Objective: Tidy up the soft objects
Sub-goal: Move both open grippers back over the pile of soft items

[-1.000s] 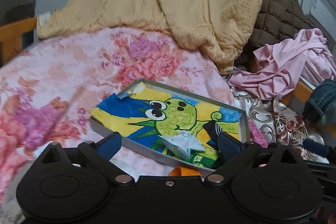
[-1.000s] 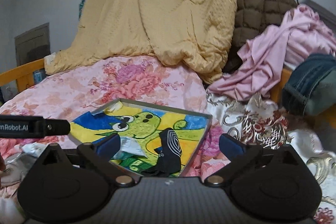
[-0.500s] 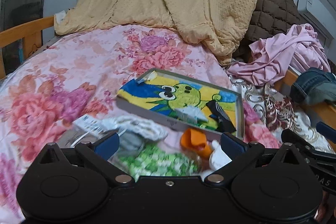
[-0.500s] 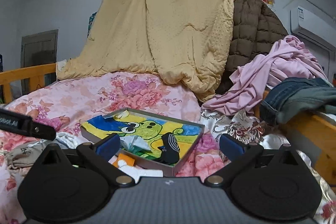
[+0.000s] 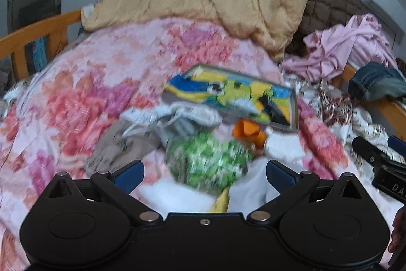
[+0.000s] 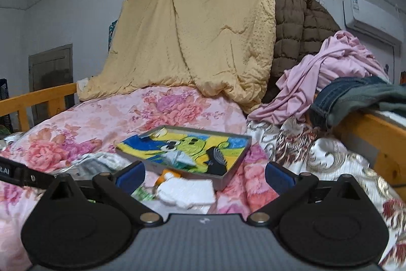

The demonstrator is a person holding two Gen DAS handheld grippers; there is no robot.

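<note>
A shallow grey tray with a cartoon dinosaur picture lies on the floral bedspread. In it are a black striped sock and a pale folded cloth. In front of the tray lies a loose pile: a green-and-white patterned cloth, a grey-white cloth, a beige cloth, an orange piece and a white cloth. My left gripper hangs open just above the pile. My right gripper is open and empty, short of the tray.
A yellow quilt hangs at the back beside a brown padded jacket. Pink clothes and jeans are heaped on the right by a wooden bed rail. Another rail runs on the left.
Both grippers have drawn back and up from the tray, so the pile of cloths in front of it has come into view. The sock and pale cloth stay in the tray.
</note>
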